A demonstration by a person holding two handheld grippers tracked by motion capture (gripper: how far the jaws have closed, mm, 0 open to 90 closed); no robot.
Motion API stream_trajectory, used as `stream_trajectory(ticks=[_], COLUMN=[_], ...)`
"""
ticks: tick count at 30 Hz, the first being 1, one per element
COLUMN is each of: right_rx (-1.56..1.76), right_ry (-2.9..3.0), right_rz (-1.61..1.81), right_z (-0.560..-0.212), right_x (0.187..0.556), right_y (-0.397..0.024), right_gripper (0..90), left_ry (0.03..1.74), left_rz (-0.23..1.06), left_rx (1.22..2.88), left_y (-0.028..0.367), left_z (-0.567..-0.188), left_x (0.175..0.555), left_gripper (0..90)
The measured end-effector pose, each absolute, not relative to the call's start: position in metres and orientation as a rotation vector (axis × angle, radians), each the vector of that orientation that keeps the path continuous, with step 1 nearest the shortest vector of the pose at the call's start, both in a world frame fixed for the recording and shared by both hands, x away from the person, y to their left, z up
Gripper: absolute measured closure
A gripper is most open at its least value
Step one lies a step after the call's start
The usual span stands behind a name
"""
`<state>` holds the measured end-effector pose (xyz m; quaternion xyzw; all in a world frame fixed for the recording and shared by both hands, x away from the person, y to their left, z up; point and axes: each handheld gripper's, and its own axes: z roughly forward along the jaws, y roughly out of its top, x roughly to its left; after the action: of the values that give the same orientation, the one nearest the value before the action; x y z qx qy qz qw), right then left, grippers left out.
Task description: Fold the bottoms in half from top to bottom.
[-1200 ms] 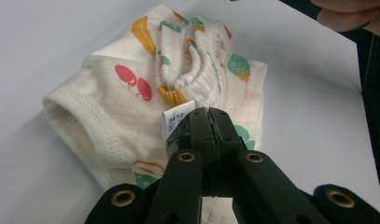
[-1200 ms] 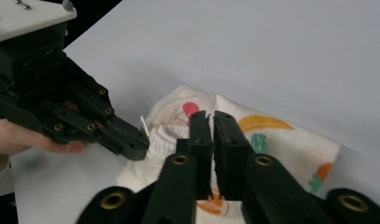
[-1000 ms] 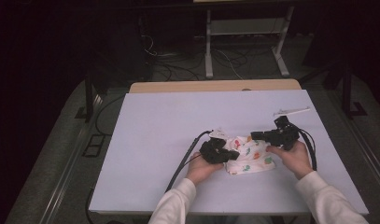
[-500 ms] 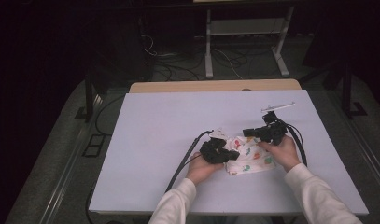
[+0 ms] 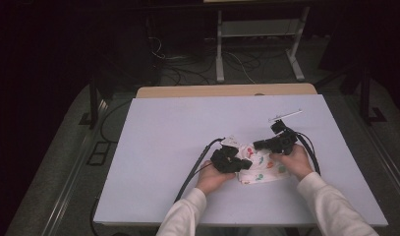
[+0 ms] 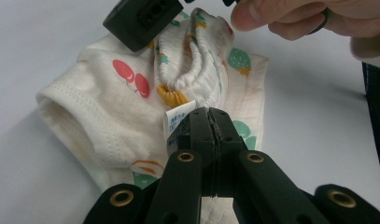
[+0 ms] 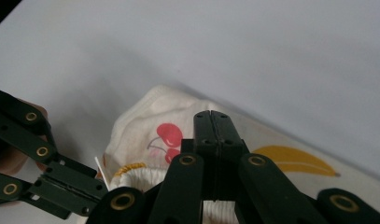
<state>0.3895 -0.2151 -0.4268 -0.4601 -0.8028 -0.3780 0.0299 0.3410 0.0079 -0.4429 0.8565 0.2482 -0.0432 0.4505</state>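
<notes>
Cotton garment: small cream garment (image 5: 260,167) printed with cherries, a banana and green fruit, bunched near the counter's (image 5: 158,147) front edge, right of its middle; ribbed waistband (image 6: 190,74) gathered into a ridge, with an orange trim tab (image 6: 172,97) at its end.
Risk, largest: both grips sit on thin gathered cloth; a pull apart could likely slip one hold, and the bunch would collapse back onto the counter.
Risk, seam: the two grippers hold close together on the waistband, so a sharp tug may stretch or strain the elastic.
Risk, label: left gripper's tips sit right beside the care label (image 6: 177,126); it may be pinching the label rather than the fabric, which would give way easily.
Left gripper (image 6: 211,114): clenched on the garment at the waistband's end.
Right gripper (image 7: 211,116): clenched, jaws together over the waistband; cloth appears pinched beneath them.
</notes>
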Motion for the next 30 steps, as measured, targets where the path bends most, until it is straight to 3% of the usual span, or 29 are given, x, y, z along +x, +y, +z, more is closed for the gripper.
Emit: stream_trajectory(ticks=[7, 13, 23, 30], right_rx=[-1.357, -1.348, -1.359, -1.343], right_ry=[-2.493, -2.468, -2.43, -2.414], right_rz=[-1.029, -0.992, -0.996, -1.024], right_z=[-0.429, -0.424, -0.42, -0.423], right_x=[0.388, 0.384, 0.365, 0.348], right_y=[-0.213, -0.22, -0.231, -0.238], right_gripper=[88.7, 88.7, 88.6, 88.7], left_ry=[0.581, 0.593, 0.67, 0.723], left_rz=[-0.139, -0.223, -0.213, -0.224], left_rx=[2.15, 2.133, 2.056, 2.002], left_y=[0.008, 0.009, 0.016, 0.017], left_z=[-0.443, -0.44, -0.43, -0.425], left_x=[0.339, 0.339, 0.344, 0.351], left_gripper=[85.7, 67.7, 45.0, 35.7])
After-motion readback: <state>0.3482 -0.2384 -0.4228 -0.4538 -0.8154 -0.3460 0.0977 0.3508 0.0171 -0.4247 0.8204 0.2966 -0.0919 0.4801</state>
